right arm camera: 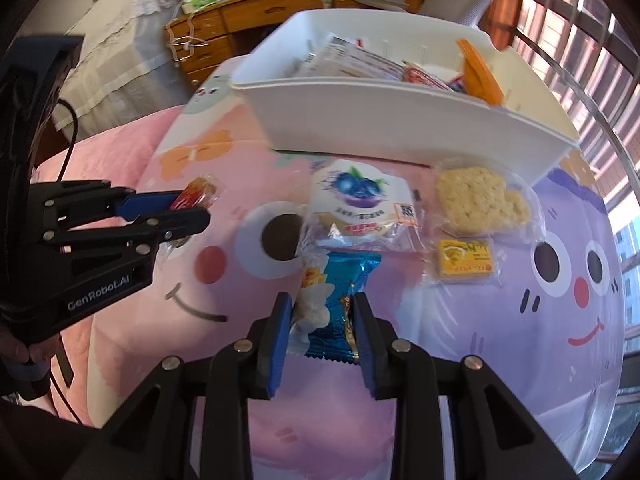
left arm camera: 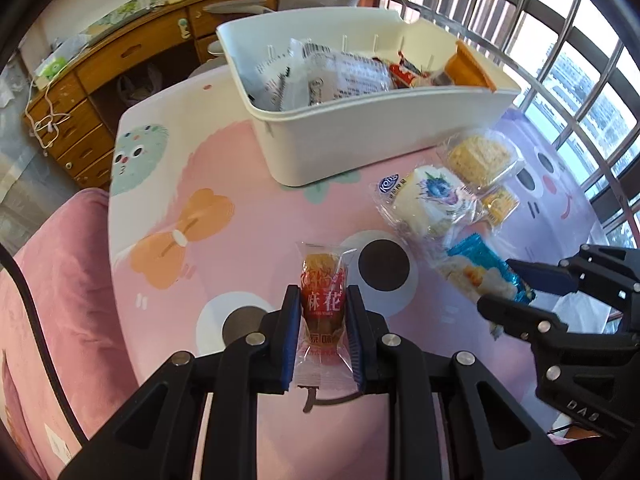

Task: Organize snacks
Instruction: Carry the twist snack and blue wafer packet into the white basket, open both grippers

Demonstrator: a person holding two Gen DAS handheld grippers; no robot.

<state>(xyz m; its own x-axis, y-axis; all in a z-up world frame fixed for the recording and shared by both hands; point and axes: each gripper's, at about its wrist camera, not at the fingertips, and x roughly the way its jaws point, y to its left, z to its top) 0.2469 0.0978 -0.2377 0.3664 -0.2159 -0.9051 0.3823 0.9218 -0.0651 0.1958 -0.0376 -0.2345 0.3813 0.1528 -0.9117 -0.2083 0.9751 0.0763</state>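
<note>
At about 6 o'clock in the left wrist view, the left gripper [left arm camera: 323, 332] is seen with its fingers [left arm camera: 291, 336] closed on a red twist-snack packet [left arm camera: 323, 300], which is pinched upright between the blue pads above the cartoon-printed surface [left arm camera: 248, 264]. At 12 o'clock from it a white bin [left arm camera: 360, 140] is set on the surface, already loaded with several wrapped snacks. At about 2 o'clock from the packet, a blueberry cake packet [left arm camera: 430, 200] is laid just beside the bin's front wall, and a rice-cracker packet [left arm camera: 478, 158] with a small yellow packet [left arm camera: 499, 200] is found just beyond it to the right.

In the right wrist view, the right gripper [right arm camera: 323, 342] is placed at 6 o'clock, its fingers [right arm camera: 366, 344] clamped on a blue snack packet [right arm camera: 340, 304], which is crumpled between the pads. The blueberry cake packet [right arm camera: 356, 204] is seen at 12 o'clock from it, touching the blue wrapper's upper end. The rice-cracker packet [right arm camera: 478, 200] and the small yellow packet [right arm camera: 466, 262] are laid at 1 to 2 o'clock, near the white bin [right arm camera: 400, 120]. At 9 o'clock the left gripper [right arm camera: 188, 210] is visible with the red twist-snack packet [right arm camera: 198, 194] held in it.
</note>
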